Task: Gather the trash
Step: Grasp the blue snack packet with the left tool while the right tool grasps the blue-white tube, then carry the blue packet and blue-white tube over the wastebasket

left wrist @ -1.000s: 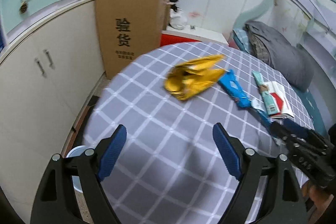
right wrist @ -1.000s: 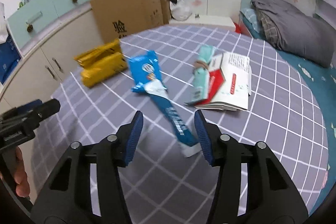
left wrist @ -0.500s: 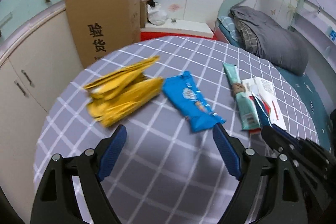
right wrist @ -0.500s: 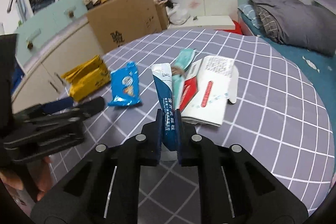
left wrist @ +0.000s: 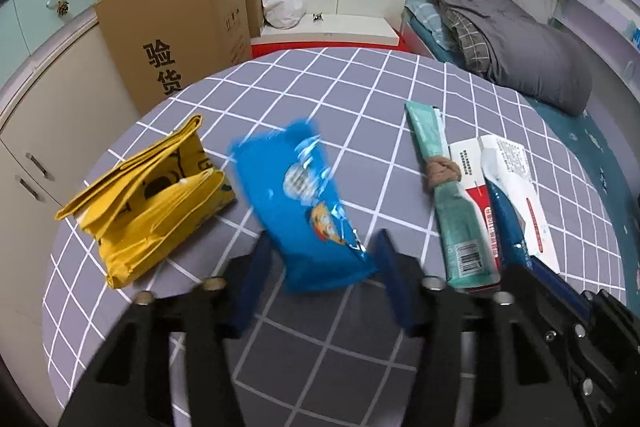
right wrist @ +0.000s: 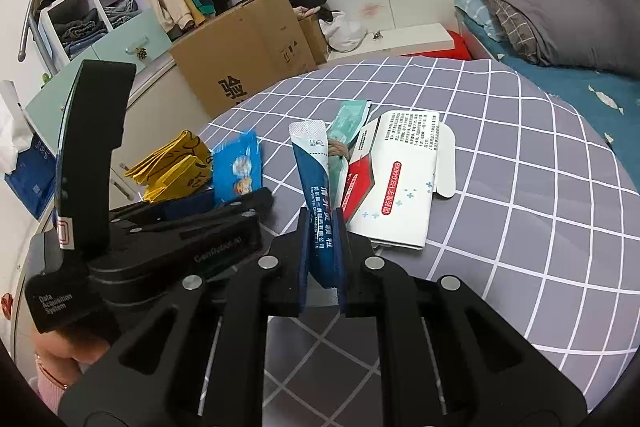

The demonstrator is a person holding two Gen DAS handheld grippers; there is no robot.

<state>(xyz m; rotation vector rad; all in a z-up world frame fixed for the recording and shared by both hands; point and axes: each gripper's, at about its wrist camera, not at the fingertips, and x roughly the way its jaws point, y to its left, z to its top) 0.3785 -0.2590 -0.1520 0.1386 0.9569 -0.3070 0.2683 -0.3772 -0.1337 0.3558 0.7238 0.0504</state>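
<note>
Left wrist view: the left gripper [left wrist: 320, 259] has just been closing and now pinches the blue wrapper [left wrist: 304, 203], lifted; the right gripper [right wrist: 322, 247] stays clamped on the sachet [right wrist: 318, 187]. Both pieces are ready for binning.

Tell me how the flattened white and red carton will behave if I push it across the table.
The carton lies pressed flat, so it probably slides as one fairly stiff, light sheet. Its open flap may bend or catch. The teal packet overlaps its edge, so it would likely be dragged along.
</note>
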